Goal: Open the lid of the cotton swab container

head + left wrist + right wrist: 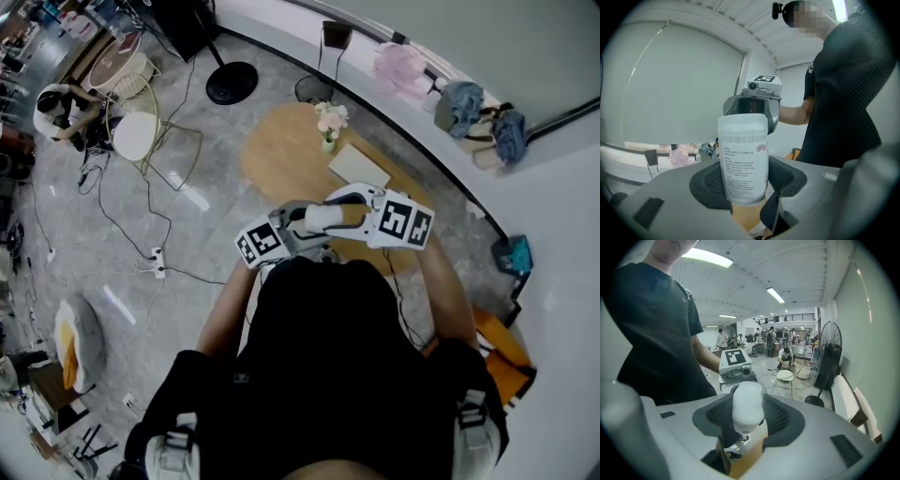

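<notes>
The cotton swab container (325,217) is a frosted white cylinder held level in the air between my two grippers, over the near edge of the wooden table (281,155). My left gripper (302,228) is shut on its labelled body (743,161), with a pad pressing each side. The lid end (742,123) points away toward my right gripper (752,108). From the opposite side my right gripper (361,214) is shut on that lid end (748,405). Whether the lid has come off the body I cannot tell. The left gripper's (736,365) marker cube shows just behind the container.
On the round table stand a small vase of flowers (330,122) and a flat white pad (359,166). A fan base (232,82), a wire chair (141,136) and cables with a power strip (156,262) lie on the floor to the left. A curved white ledge (441,159) runs along the right.
</notes>
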The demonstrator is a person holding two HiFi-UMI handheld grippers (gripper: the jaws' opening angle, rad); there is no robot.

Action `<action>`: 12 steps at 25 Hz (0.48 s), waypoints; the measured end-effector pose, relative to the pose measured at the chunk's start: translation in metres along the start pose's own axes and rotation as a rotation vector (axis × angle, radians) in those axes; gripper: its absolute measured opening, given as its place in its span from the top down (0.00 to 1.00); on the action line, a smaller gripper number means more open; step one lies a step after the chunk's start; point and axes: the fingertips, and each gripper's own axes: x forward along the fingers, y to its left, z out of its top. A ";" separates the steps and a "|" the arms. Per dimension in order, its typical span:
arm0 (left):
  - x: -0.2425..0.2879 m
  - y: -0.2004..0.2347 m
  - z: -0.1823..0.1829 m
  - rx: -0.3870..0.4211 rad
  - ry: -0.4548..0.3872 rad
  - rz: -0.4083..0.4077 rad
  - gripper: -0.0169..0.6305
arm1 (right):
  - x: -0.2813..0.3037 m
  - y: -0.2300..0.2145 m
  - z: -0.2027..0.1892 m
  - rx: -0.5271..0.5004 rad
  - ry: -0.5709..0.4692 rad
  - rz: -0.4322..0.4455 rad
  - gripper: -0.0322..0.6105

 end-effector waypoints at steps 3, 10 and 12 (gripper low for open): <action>0.001 0.001 0.000 0.009 0.002 -0.003 0.63 | -0.001 -0.002 -0.001 0.024 -0.004 0.018 0.66; 0.004 0.004 -0.005 0.055 0.040 -0.002 0.64 | 0.000 -0.005 0.008 0.107 -0.066 0.070 0.67; 0.004 0.005 -0.006 0.067 0.048 -0.001 0.64 | 0.000 -0.008 0.011 0.113 -0.077 0.073 0.66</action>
